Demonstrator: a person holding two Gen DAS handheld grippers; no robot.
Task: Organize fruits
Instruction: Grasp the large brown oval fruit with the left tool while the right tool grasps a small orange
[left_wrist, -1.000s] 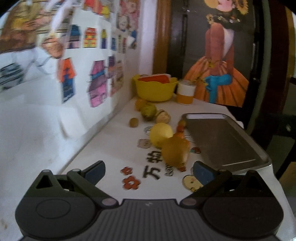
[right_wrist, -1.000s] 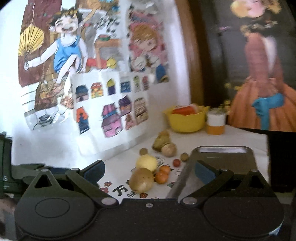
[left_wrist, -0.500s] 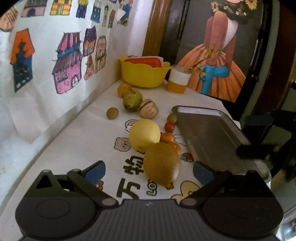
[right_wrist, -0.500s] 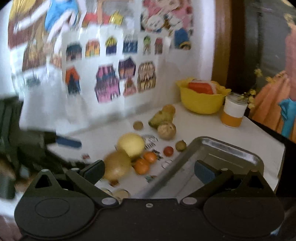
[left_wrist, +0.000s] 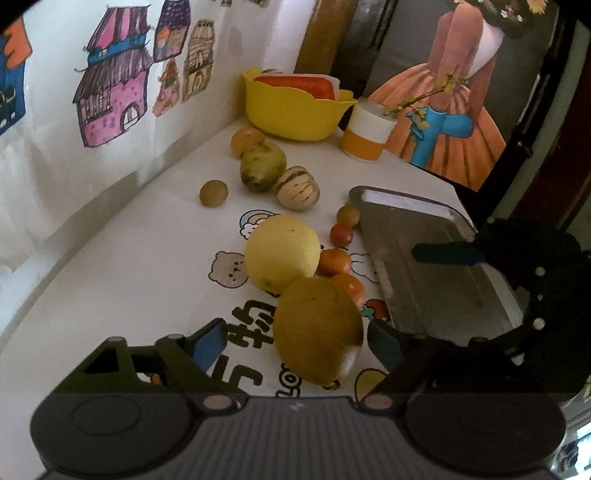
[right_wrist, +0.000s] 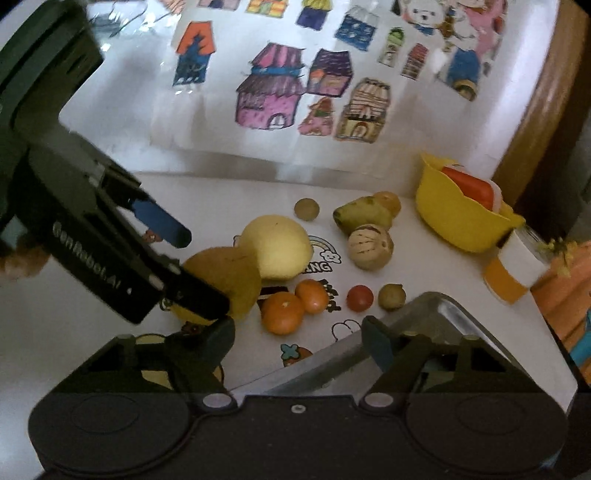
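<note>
A brownish-yellow oval fruit (left_wrist: 317, 332) lies on the white table, and my left gripper (left_wrist: 295, 343) stands open astride it, one blue pad on each side. Behind it sit a big yellow round fruit (left_wrist: 282, 251), two oranges (right_wrist: 282, 314), a red tomato (left_wrist: 340, 233), a striped melon (left_wrist: 298, 188) and a green pear (left_wrist: 263, 166). My right gripper (right_wrist: 299, 339) is open and holds nothing, low over the table edge beside the metal tray (right_wrist: 443, 332). In the right wrist view the left gripper (right_wrist: 205, 273) reaches in from the left.
A yellow bowl (left_wrist: 295, 107) and a white-and-orange cup (left_wrist: 365, 136) stand at the back. Small brown fruits (left_wrist: 213, 192) lie near the wall with drawings. The empty tray (left_wrist: 424, 266) fills the right side, and a blue finger (left_wrist: 447, 254) of the right gripper hangs over it.
My left gripper has come forward and down until the brownish fruit lies between its fingers. The right gripper has swung left and lower, toward the tray's near corner.
</note>
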